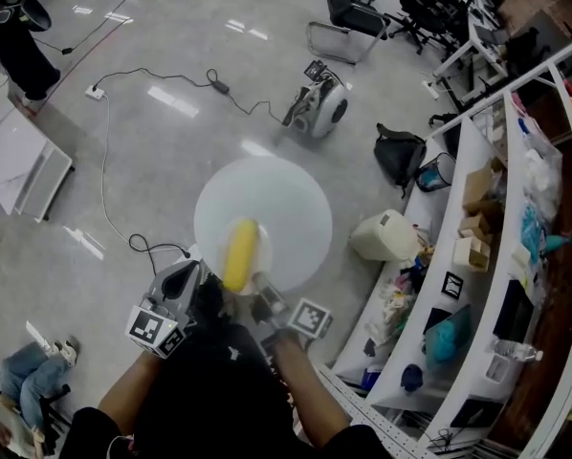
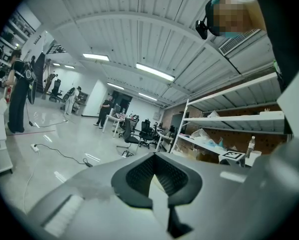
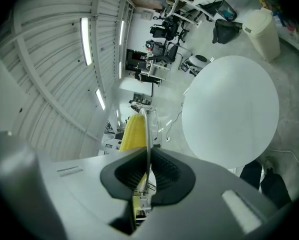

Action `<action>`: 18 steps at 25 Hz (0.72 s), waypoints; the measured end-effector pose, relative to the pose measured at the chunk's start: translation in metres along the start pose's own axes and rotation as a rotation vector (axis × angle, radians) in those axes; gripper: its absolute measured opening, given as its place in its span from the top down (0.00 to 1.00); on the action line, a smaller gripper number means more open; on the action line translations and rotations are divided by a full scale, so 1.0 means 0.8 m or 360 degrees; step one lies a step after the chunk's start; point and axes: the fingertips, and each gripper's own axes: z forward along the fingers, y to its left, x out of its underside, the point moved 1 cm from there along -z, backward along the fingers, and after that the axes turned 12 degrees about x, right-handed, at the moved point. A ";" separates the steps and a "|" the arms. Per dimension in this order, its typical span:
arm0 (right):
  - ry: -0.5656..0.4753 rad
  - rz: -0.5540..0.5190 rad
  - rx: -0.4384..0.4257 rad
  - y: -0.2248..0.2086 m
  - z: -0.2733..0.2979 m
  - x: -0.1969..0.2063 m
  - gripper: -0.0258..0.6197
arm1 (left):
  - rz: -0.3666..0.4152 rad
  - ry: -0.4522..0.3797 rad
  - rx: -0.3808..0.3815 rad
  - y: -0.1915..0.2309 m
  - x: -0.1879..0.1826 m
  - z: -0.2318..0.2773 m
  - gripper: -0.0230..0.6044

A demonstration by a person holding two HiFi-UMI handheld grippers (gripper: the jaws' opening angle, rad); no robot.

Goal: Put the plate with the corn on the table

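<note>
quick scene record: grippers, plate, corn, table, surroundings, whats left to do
left gripper: shut on the plate rim
right gripper: shut on the plate rim
plate: carried between both grippers, edge-on in the right gripper view
corn: yellow cob lying on the plate
table: round, white, just ahead of and below the plate
surroundings: shelves to the right, cable on the floor
left to do: plate not yet set on the table

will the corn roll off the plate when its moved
The corn is a rounded cob lying loose on the plate, so a tilt could roll it. The plate looks thin and stiff, pinched by left gripper and right gripper, so it probably won't sag.
</note>
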 end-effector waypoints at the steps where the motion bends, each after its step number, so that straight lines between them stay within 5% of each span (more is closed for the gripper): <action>1: 0.0008 -0.0004 -0.0023 0.002 0.007 -0.002 0.91 | -0.0006 0.0003 -0.0002 0.005 0.000 0.002 0.96; 9: 0.0010 -0.0027 0.0067 -0.007 0.054 -0.030 0.91 | -0.0046 -0.0015 -0.0006 0.048 -0.014 0.033 0.96; 13: -0.0034 -0.0146 -0.0137 0.014 0.083 -0.050 0.91 | -0.0048 -0.0017 0.0013 0.070 -0.013 0.046 0.96; 18: -0.0038 -0.0129 -0.0148 0.012 0.113 -0.064 0.91 | -0.0064 0.0016 -0.0023 0.102 -0.017 0.066 0.96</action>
